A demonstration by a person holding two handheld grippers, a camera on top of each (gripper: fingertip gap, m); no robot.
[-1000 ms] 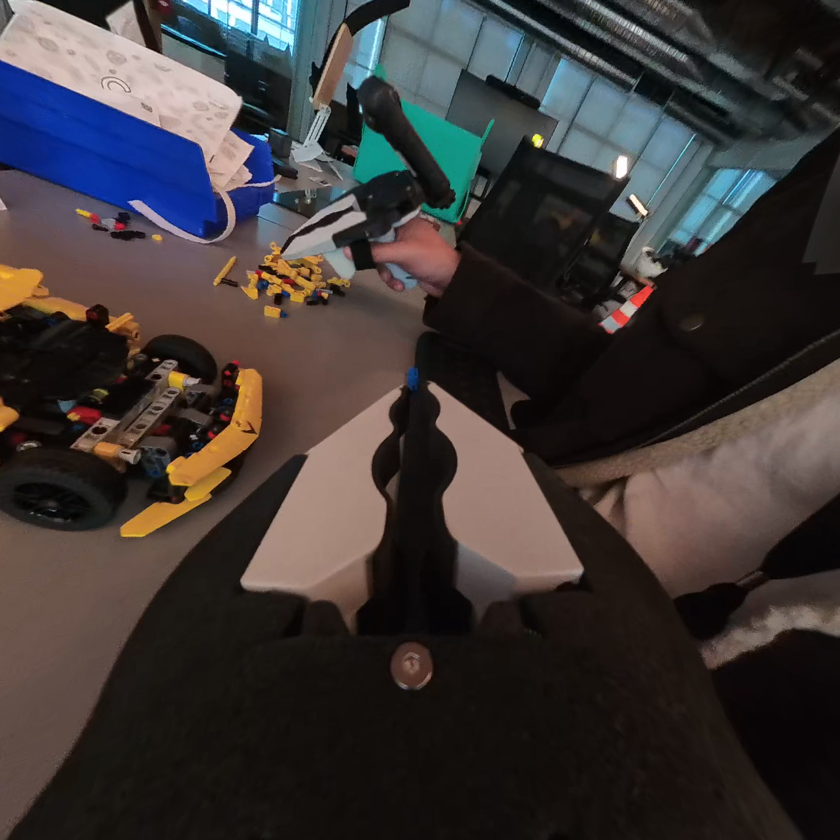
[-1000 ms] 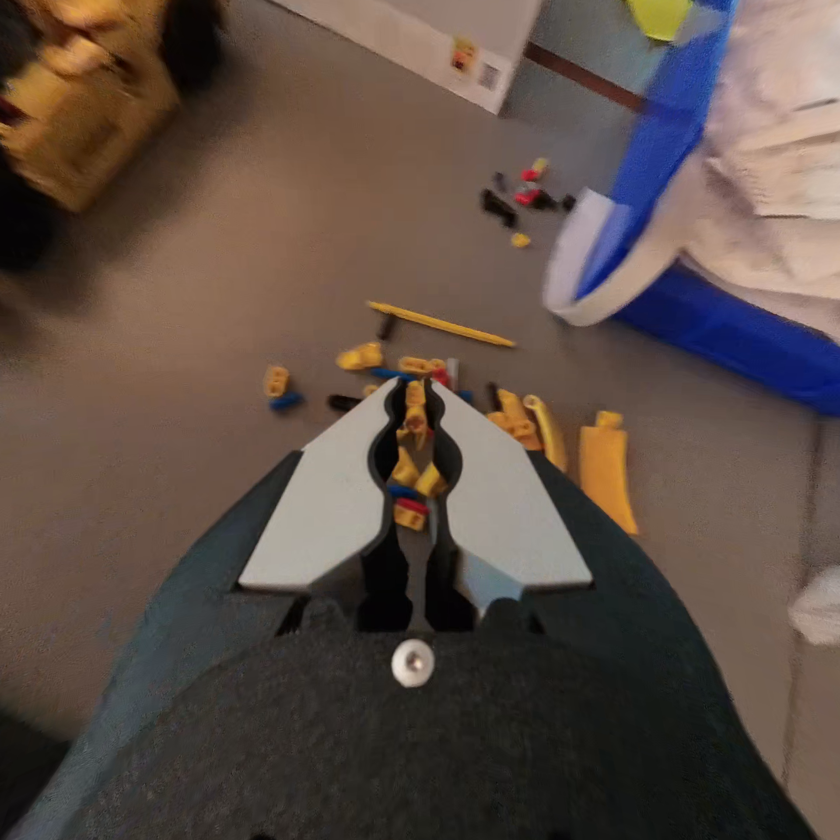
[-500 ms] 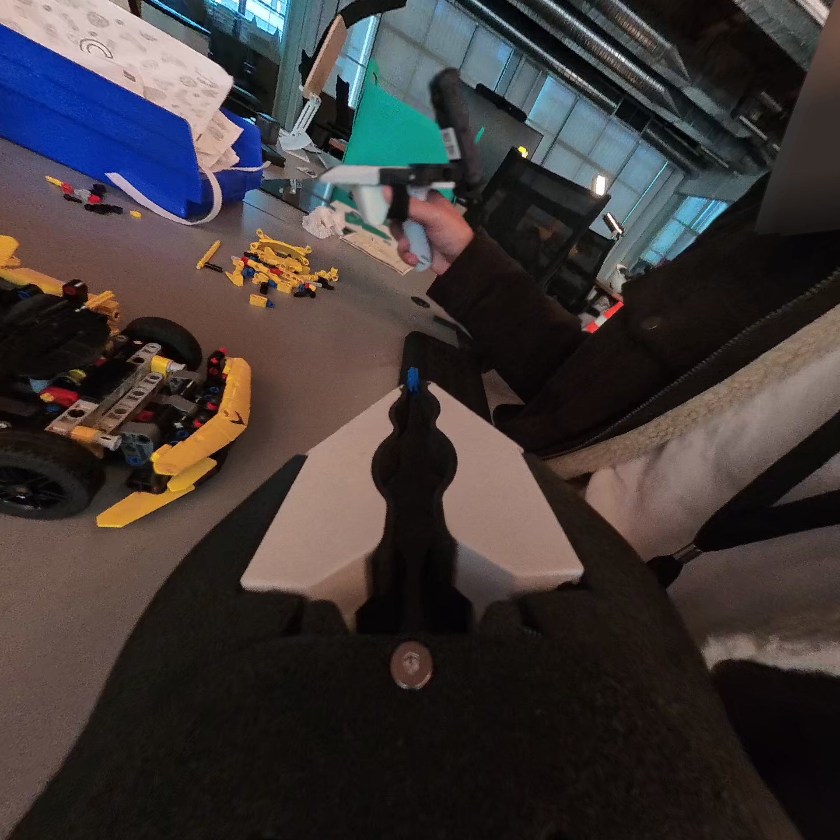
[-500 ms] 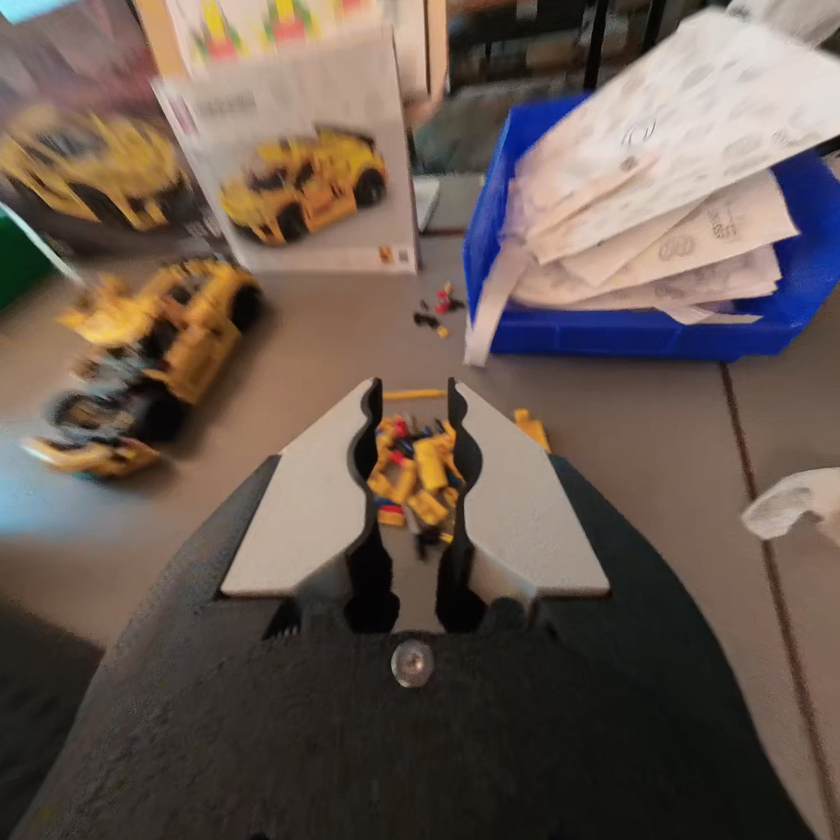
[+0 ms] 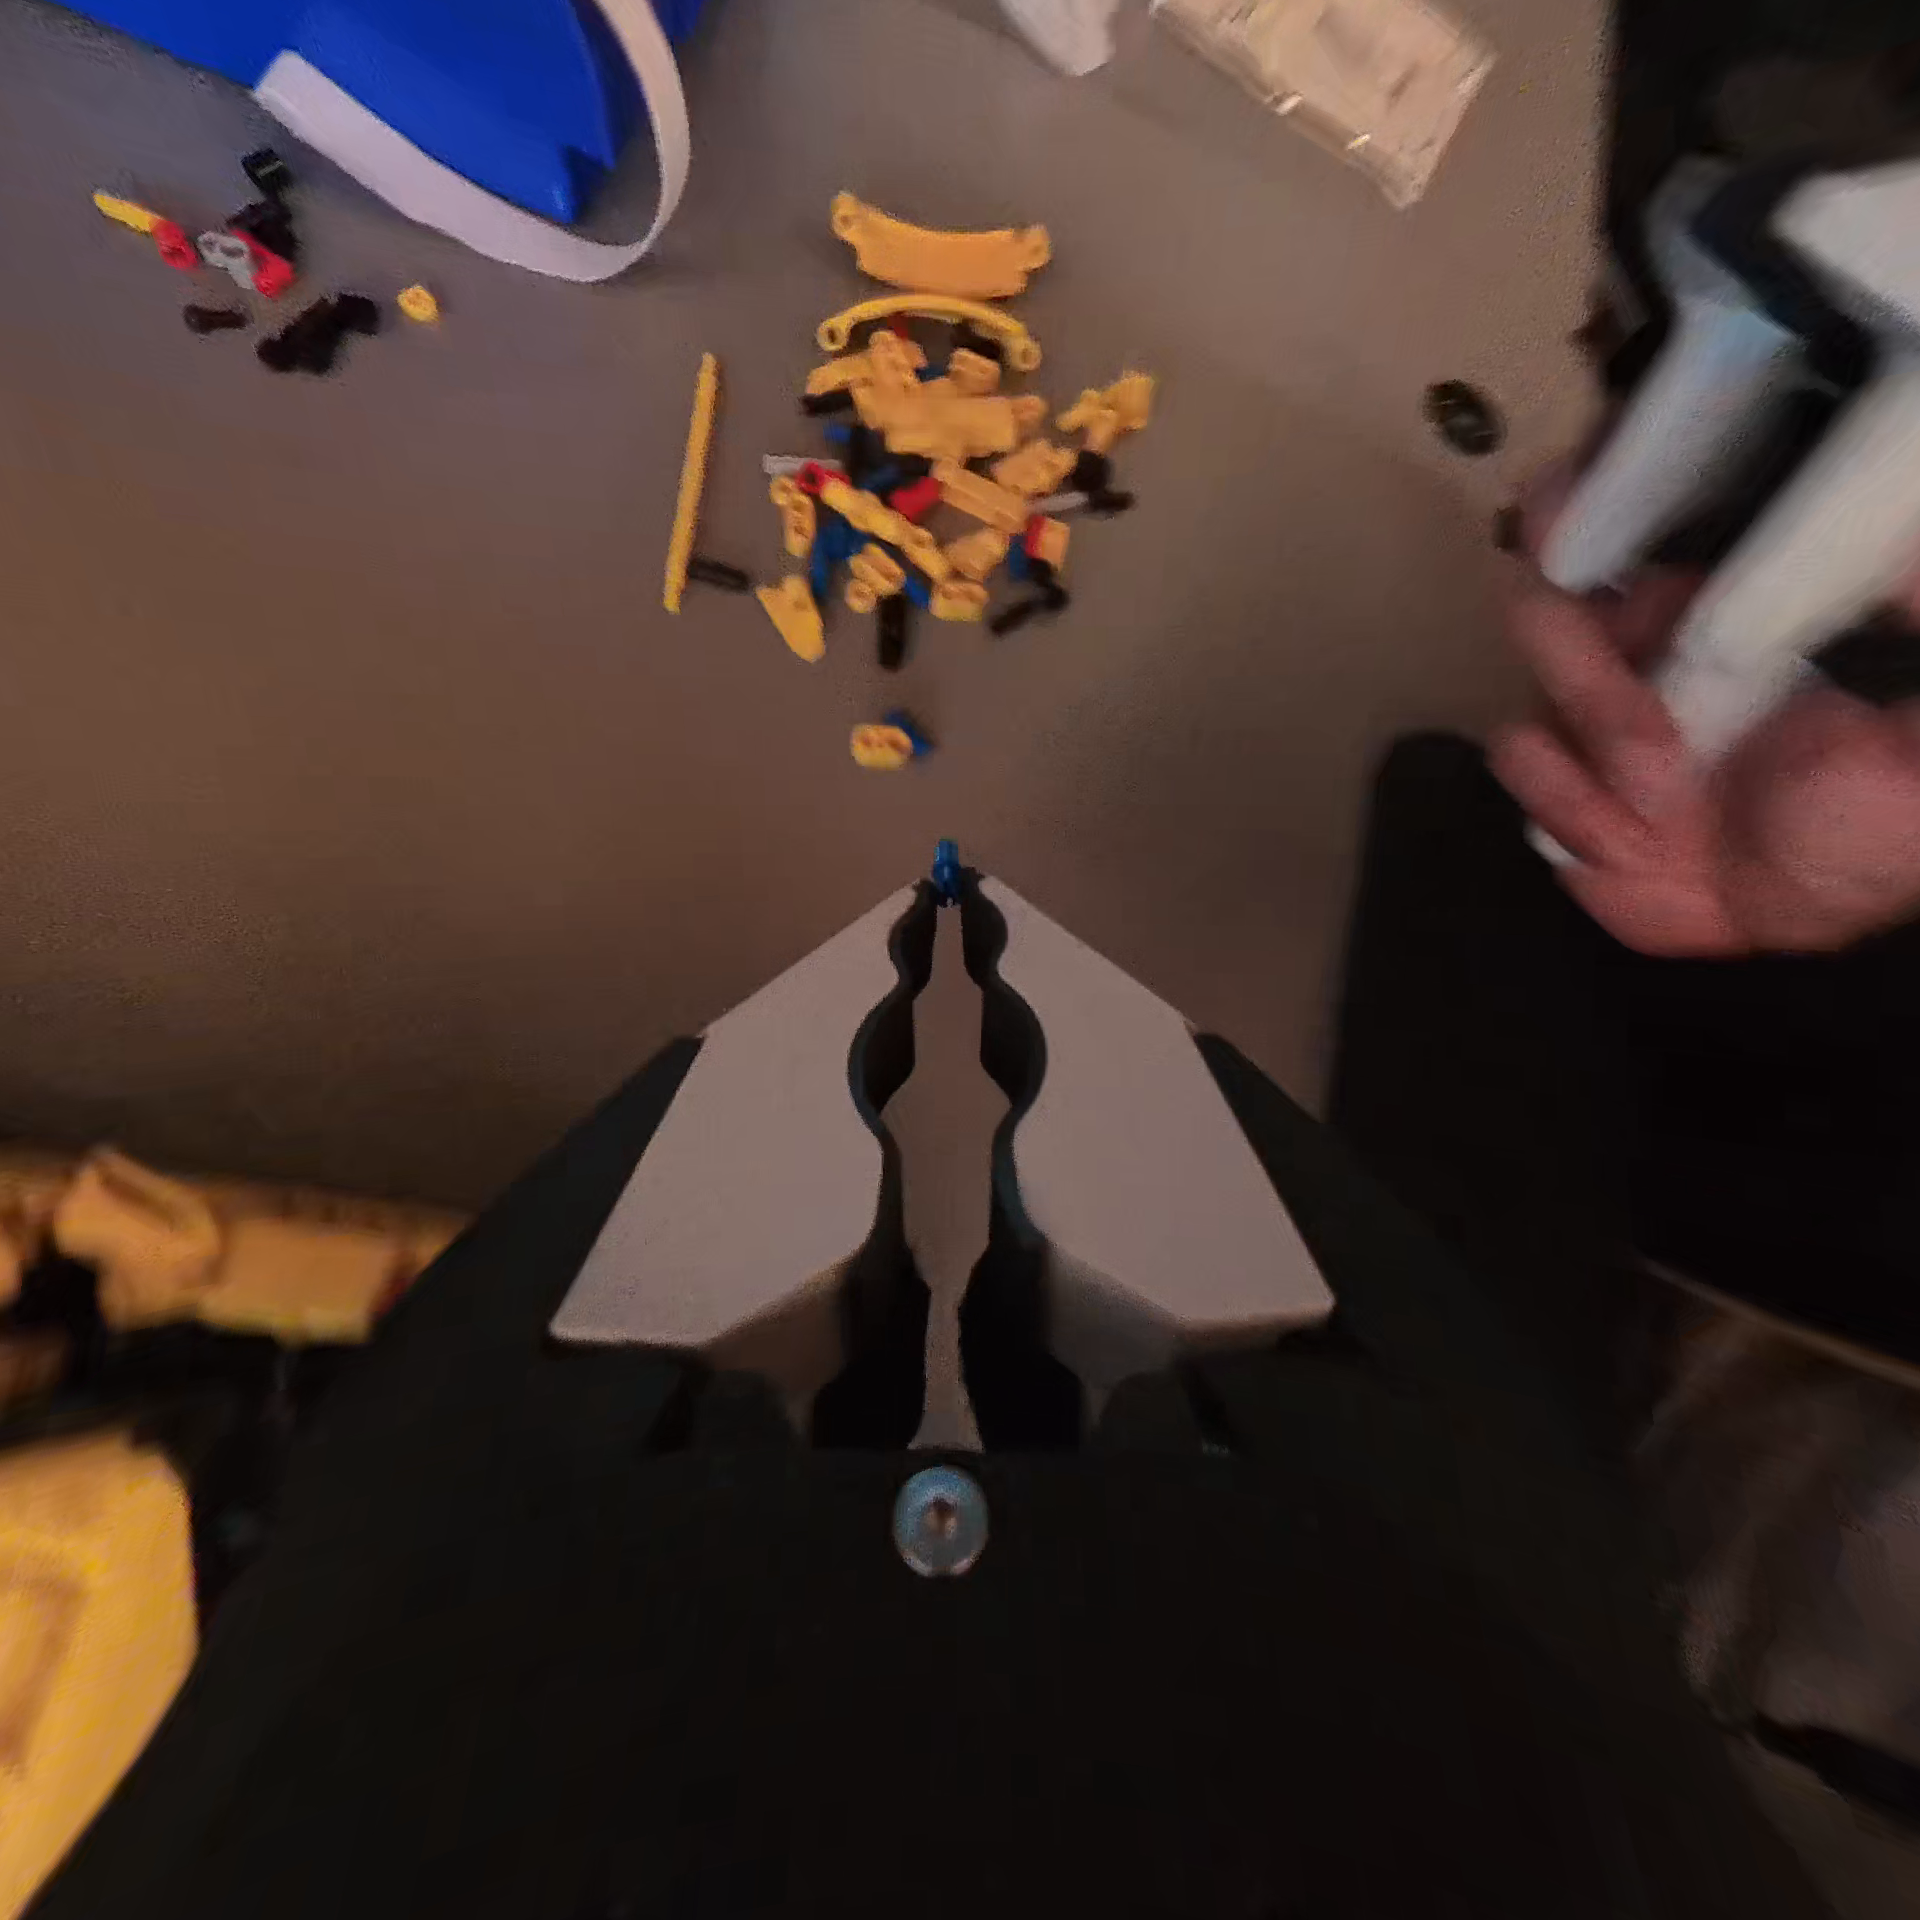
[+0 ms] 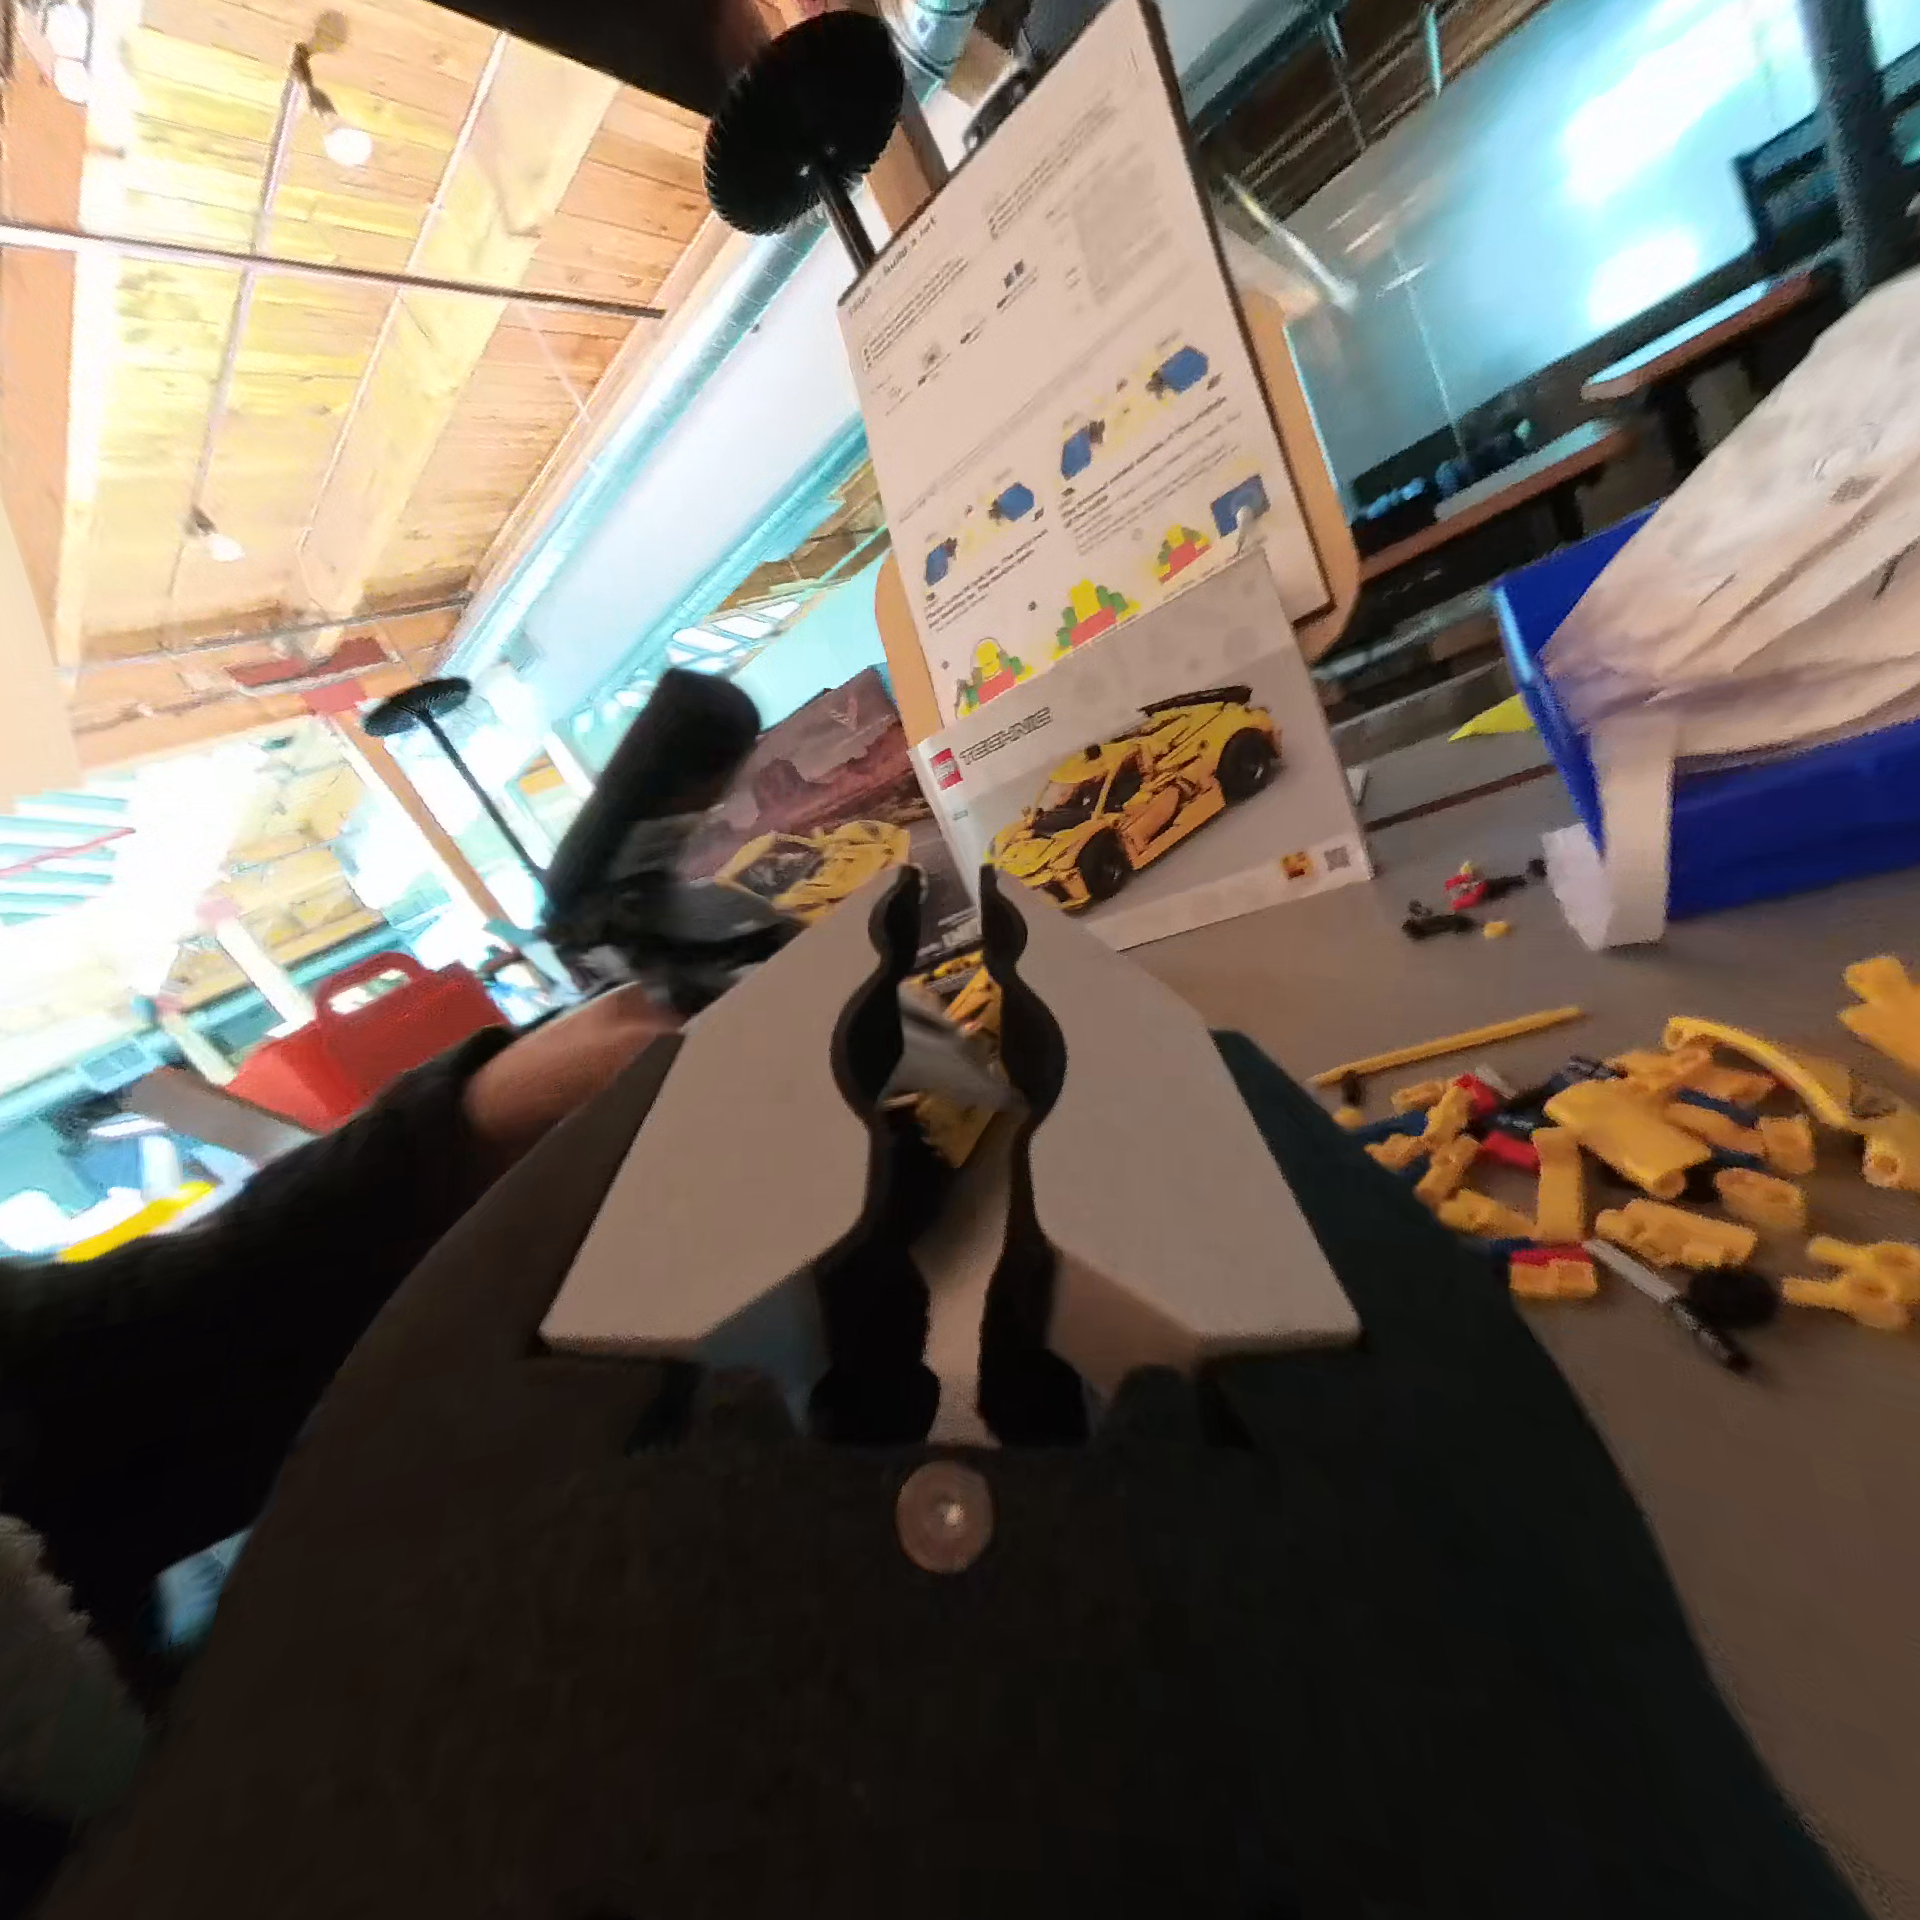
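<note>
Pinching a small blue peg (image 5: 945,864) at its very tips, the left gripper (image 5: 945,891) is seen at the centre of the left wrist view, clenched on that piece above the grey surface (image 5: 364,810). A loose pile of yellow, blue, red and black bricks (image 5: 935,488) is spread just above it in the frame, with a long yellow rod (image 5: 692,483) beside the pile. A blue bin (image 5: 436,94) is cut off at the upper left, and a blurred hand (image 5: 1704,790) is shown at the right edge. In the right wrist view the right gripper (image 6: 943,894) is held released, a narrow gap being left between its tips, with nothing grasped. The printed box with a yellow car (image 6: 1143,800) is stood behind it.
</note>
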